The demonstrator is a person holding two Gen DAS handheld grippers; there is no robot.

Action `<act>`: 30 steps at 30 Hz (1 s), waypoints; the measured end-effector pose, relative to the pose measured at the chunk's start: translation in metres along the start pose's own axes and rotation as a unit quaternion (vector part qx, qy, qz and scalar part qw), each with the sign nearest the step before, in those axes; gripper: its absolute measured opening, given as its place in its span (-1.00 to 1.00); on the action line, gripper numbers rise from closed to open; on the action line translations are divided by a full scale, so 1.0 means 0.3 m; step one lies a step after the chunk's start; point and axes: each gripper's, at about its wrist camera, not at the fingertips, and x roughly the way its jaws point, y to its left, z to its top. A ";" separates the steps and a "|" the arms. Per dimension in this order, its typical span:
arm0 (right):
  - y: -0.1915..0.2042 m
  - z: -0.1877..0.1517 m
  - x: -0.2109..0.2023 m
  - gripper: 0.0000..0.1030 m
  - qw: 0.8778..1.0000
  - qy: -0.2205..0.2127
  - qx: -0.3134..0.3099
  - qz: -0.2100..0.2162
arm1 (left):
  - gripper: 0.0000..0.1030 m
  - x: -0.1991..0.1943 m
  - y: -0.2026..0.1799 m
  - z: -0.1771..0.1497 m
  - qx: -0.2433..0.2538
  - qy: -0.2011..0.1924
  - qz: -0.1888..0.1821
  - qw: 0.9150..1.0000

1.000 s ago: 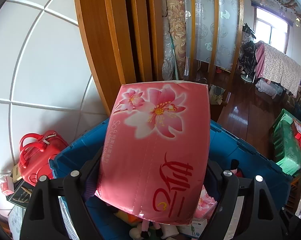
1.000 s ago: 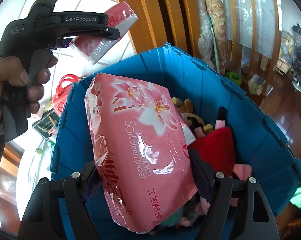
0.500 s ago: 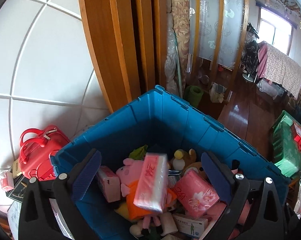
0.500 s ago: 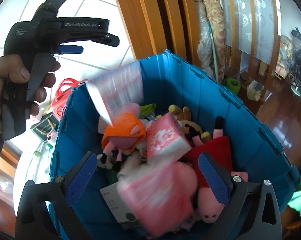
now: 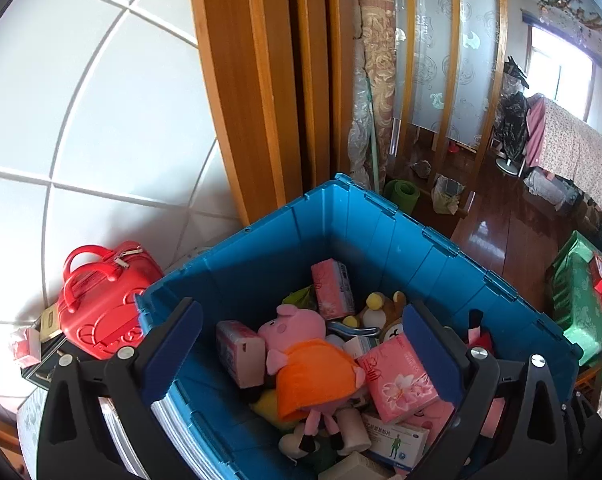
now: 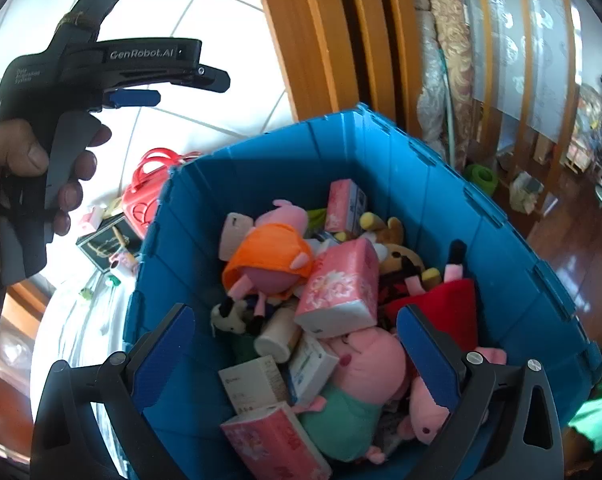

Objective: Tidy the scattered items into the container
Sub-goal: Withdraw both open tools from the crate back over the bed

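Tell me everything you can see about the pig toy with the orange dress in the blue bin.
The pig toy is a soft plush with a pink head, snout and ears, an orange dress, thin pink legs and dark shoes. It lies on its side atop the pile in the blue bin, head toward the far corner. A pink tissue pack leans against its dress, and a small pink box sits by its head. Neither gripper touches it.

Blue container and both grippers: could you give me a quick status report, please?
Left gripper open, empty. Right gripper open, empty. Pink tissue packs lie in the blue container among plush toys. Nothing blocking.
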 end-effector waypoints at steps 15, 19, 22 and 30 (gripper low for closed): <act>0.175 0.008 -0.012 0.99 0.997 -0.002 -0.066 0.040 | 0.97 -0.163 0.205 -0.227 -0.062 0.005 0.045 0.997; 0.255 0.003 0.004 0.99 0.994 0.004 -0.089 0.059 | 0.97 -0.222 0.296 -0.321 -0.084 0.007 0.070 0.994; 0.325 -0.001 0.014 0.99 0.991 0.005 -0.110 0.074 | 0.97 -0.270 0.372 -0.391 -0.104 0.010 0.091 0.990; 0.514 -0.012 0.031 0.99 0.982 0.001 -0.156 0.105 | 0.97 -0.389 0.562 -0.590 -0.155 0.018 0.134 0.979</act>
